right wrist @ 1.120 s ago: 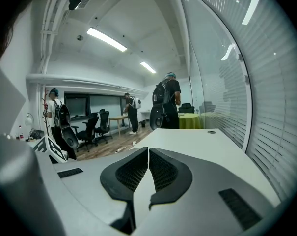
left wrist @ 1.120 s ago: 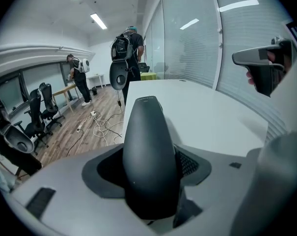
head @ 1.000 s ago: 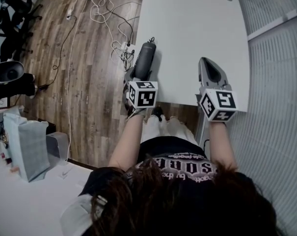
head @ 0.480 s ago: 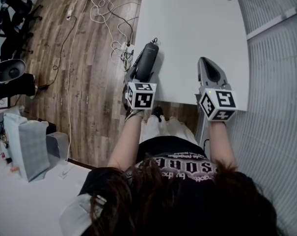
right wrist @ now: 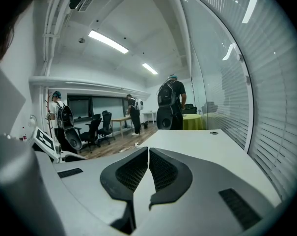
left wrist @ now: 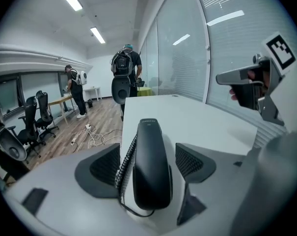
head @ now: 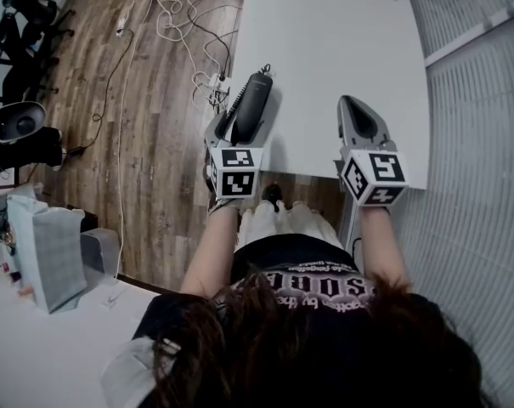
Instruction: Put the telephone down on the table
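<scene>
The telephone lies lengthwise on the desk, close to its left edge and not far from the near-left corner. Its coiled cord runs along its left side, towards that edge. The left gripper straddles it. Its fingers are opening, and a clear gap shows on both sides of the handset, so nothing presses on it. The right gripper hovers over the near edge further right, its fingers together with nothing between them.

The step in hand looks like the release and withdrawal. To do it well, let the fingers reach full spread before moving. Then draw the left gripper straight back along the handset's length, or lift it clear, so that neither finger drags the body sideways. The left finger deserves the most care, since the cord sits right beside it and could snag. A tug there could pull the handset towards the nearby left edge. The right gripper has no evident job and is best kept away.

Against the view of a second ago, the left gripper's marker cube sits lower in the head view and a little to the left, so the gripper has backed off towards the person. The fingers are spread wider. The telephone lies in nearly the same spot by the left edge, and the right gripper has barely shifted.
</scene>
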The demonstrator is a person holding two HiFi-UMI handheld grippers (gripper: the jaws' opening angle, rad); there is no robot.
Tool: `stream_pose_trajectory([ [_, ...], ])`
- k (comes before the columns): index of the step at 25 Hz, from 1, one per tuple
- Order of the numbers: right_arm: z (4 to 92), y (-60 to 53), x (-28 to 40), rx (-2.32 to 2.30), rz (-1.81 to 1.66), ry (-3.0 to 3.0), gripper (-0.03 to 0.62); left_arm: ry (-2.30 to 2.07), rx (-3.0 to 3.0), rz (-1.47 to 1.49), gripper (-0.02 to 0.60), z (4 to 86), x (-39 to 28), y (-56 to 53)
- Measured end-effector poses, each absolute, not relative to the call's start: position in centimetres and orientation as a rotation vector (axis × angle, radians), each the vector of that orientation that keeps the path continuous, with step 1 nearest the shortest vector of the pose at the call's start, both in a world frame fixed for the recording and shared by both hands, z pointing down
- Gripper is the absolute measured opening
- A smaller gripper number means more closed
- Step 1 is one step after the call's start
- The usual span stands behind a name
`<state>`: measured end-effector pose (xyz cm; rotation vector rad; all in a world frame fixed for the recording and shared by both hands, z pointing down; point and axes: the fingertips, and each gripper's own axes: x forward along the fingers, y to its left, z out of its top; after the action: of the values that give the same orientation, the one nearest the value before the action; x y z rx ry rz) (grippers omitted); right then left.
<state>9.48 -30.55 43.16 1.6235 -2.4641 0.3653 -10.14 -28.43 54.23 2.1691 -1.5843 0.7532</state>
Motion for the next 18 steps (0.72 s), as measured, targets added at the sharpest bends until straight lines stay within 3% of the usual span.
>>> stream_pose_trajectory([
  [12, 41.4, -30.5, 9.2, 1.620, 0.287, -2.504, 0.031, -1.585, 2.435, 0.412, 0.203, 41.0, -7.4, -29.0],
  [16, 40.2, -30.6, 9.3, 1.630, 0.250, -2.523, 0.031, -1.601, 2.502, 0.373, 0.072, 38.3, -6.5, -28.7],
  [18, 39.3, -30.5, 9.4, 1.639, 0.232, -2.536, 0.031, -1.597, 2.527, 0.369, 0.040, 37.2, -6.2, -28.5],
])
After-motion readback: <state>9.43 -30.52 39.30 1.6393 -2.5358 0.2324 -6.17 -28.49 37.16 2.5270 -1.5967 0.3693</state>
